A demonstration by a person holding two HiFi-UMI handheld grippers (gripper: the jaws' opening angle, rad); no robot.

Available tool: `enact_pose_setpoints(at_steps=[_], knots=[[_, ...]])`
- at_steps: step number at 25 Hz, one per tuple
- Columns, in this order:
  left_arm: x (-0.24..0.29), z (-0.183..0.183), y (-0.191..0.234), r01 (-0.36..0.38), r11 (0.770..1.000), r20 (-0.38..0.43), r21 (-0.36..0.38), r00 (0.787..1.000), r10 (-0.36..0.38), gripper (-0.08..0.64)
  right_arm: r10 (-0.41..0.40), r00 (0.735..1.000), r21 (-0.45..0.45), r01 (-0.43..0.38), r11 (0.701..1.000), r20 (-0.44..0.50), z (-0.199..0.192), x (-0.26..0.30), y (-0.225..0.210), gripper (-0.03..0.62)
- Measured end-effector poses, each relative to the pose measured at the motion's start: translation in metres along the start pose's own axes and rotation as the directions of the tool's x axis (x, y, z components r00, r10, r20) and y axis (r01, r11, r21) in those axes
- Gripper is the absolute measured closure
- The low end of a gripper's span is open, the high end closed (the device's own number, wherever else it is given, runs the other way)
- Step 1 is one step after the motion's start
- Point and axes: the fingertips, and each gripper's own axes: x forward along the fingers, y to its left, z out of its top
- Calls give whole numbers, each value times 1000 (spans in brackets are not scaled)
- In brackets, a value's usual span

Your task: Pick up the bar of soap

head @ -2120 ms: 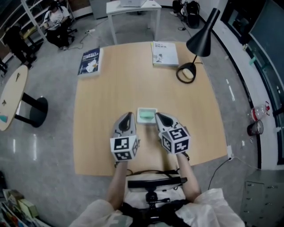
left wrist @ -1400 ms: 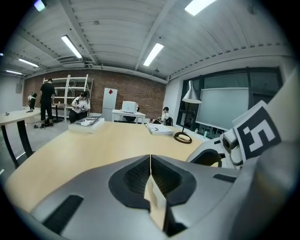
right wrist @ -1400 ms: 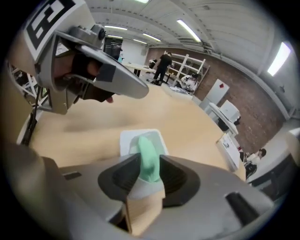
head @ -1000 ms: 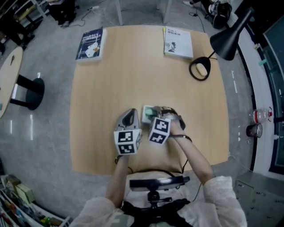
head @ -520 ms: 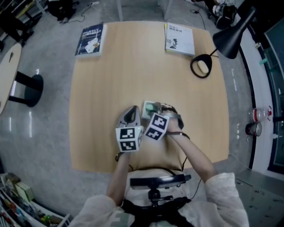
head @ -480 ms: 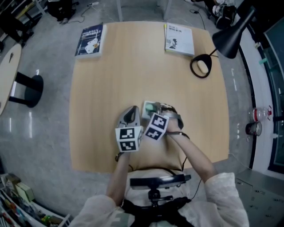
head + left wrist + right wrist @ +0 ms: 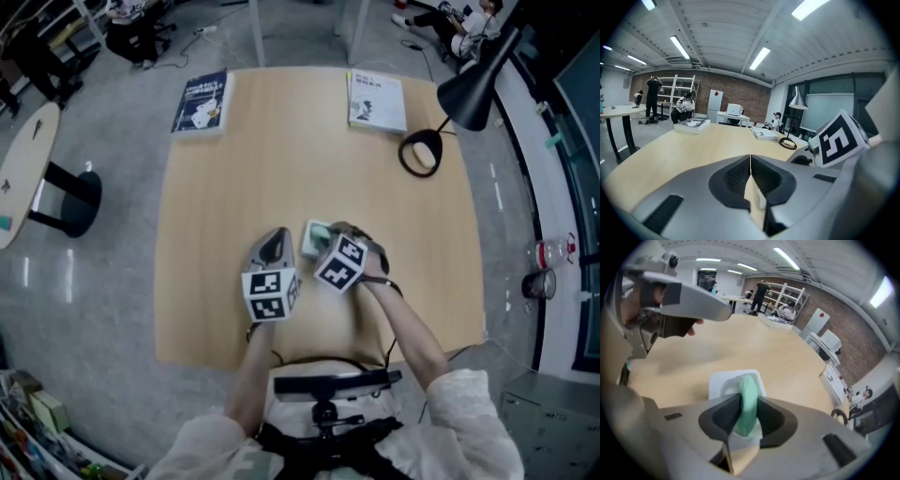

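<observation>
A pale green bar of soap point(image 7: 747, 404) stands on edge between the jaws of my right gripper point(image 7: 746, 414), which is shut on it just above a white soap dish point(image 7: 723, 382). From the head view the right gripper point(image 7: 330, 242) sits over the white soap dish point(image 7: 315, 232) on the wooden table point(image 7: 281, 150), and the soap itself is mostly hidden there. My left gripper point(image 7: 273, 247) rests beside it to the left, its jaws shut with nothing between them point(image 7: 750, 177).
At the table's far edge lie a dark blue book point(image 7: 204, 101) on the left and a white booklet point(image 7: 377, 100) on the right. A black desk lamp point(image 7: 424, 153) stands at the far right. A round side table point(image 7: 23, 169) is off to the left.
The right gripper has swung left over the soap dish and closed on the soap, and now holds it tilted slightly up. The left gripper has hardly moved.
</observation>
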Motion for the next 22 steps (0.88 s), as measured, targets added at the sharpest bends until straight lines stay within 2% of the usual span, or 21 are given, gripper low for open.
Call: enact_pose_setpoints(at_steps=[2, 6, 9, 10, 12, 14, 16, 17, 18, 19, 22], knots=[[-6, 7, 1, -3, 1000, 24, -7, 1000, 3, 545, 2, 999, 74, -5, 997, 48, 2, -13, -4, 480], [-15, 27, 4, -2, 1000, 92, -22, 996, 4, 545, -46, 986, 173, 18, 985, 163, 19, -47, -18, 480], [-21, 38, 1, 4, 999, 131, -37, 991, 1, 545, -107, 953, 332, 8, 943, 282, 31, -84, -35, 480], [-23, 41, 0, 2, 999, 137, -39, 991, 4, 545, -135, 936, 399, -6, 917, 326, 34, -97, -42, 480], [-25, 46, -1, -7, 999, 145, -42, 989, 13, 545, -208, 888, 536, -50, 843, 411, 35, -121, -57, 480], [-28, 53, -4, -8, 999, 160, -53, 987, 17, 545, -292, 828, 658, -119, 743, 479, 29, -141, -71, 480], [-30, 57, -7, -5, 997, 172, -76, 985, 18, 545, -368, 768, 743, -201, 639, 524, 19, -154, -78, 480], [-31, 57, -8, -5, 997, 172, -82, 985, 19, 545, -397, 748, 770, -233, 594, 532, 13, -156, -79, 480], [-31, 56, -9, -5, 997, 169, -81, 985, 19, 545, -417, 739, 790, -248, 561, 529, 7, -156, -79, 480], [-31, 54, -9, -6, 997, 164, -76, 986, 18, 545, -429, 740, 802, -245, 545, 518, 2, -155, -78, 480], [-33, 50, -6, -6, 997, 158, -83, 987, 20, 545, -435, 754, 810, -214, 546, 493, -4, -152, -74, 480]])
